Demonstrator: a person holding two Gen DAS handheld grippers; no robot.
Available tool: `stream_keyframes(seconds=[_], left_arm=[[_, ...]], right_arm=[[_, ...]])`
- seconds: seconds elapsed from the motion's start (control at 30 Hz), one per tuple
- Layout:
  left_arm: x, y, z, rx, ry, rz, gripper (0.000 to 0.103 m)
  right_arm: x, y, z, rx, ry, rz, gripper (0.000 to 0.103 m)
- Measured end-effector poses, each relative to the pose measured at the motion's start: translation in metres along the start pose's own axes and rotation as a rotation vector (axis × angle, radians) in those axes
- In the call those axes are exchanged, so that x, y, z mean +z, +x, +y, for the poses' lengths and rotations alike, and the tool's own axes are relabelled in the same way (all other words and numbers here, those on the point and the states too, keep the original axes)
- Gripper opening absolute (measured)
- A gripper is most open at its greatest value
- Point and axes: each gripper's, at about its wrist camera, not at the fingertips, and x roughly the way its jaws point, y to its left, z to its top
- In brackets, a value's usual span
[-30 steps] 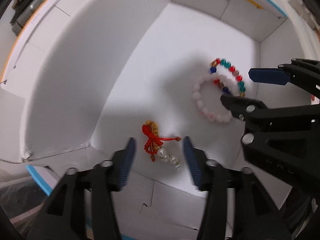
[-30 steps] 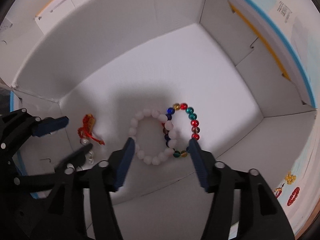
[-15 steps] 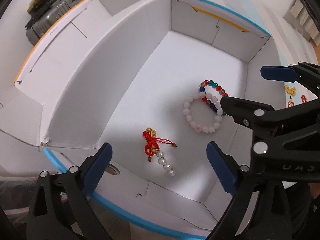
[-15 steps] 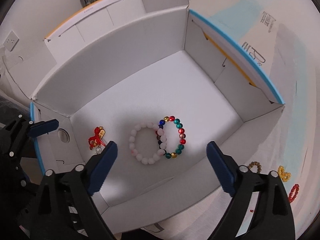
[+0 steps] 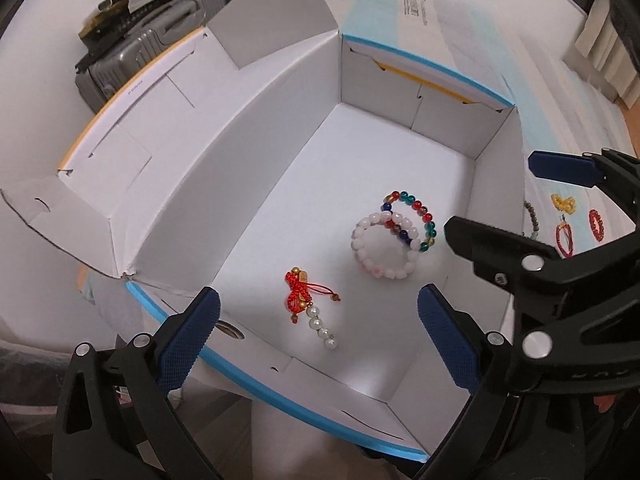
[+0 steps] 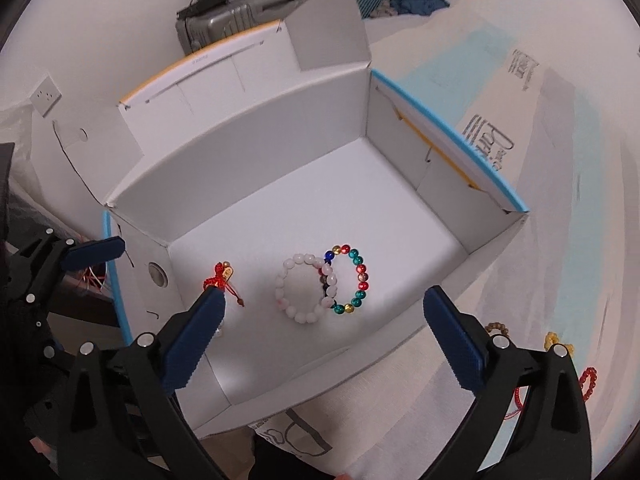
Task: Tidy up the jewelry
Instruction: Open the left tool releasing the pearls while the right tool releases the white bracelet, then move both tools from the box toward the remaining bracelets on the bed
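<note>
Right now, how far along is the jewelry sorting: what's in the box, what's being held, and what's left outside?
Done: three pieces lie in the white box: the white bead bracelet overlapping the multicolored bead bracelet, and the red knotted charm. In hand: nothing; the left claw and the right claw are both open and empty. Left: a yellow piece, red pieces and a brown bead string lie outside the box.

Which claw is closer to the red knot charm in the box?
Left. The left claw hangs open right above the red knot charm; the right claw is open over the bead bracelets beside it.
</note>
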Motion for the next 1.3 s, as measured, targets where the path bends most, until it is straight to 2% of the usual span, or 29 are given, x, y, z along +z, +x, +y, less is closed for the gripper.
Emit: stream_keyframes(seconds=[0.23, 0.7, 0.97, 1.3], left_arm=[[0.001, -0.021, -0.024, 0.006, 0.002, -0.070, 0.097], [0.013, -0.054, -0.111, -0.018, 0.062, -0.209, 0.097], [0.020, -0.053, -0.163, -0.048, 0.098, -0.238, 0.097], [0.024, -0.027, -0.215, -0.070, 0.154, -0.231, 0.097]], right_arm=[[-0.015, -0.040, -0.026, -0.050, 0.047, -0.110, 0.096], [-0.057, -0.095, -0.115, -0.132, 0.193, -0.211, 0.096], [-0.087, -0.117, -0.171, -0.185, 0.266, -0.243, 0.096], [-0.128, -0.124, -0.229, -0.226, 0.343, -0.246, 0.096]])
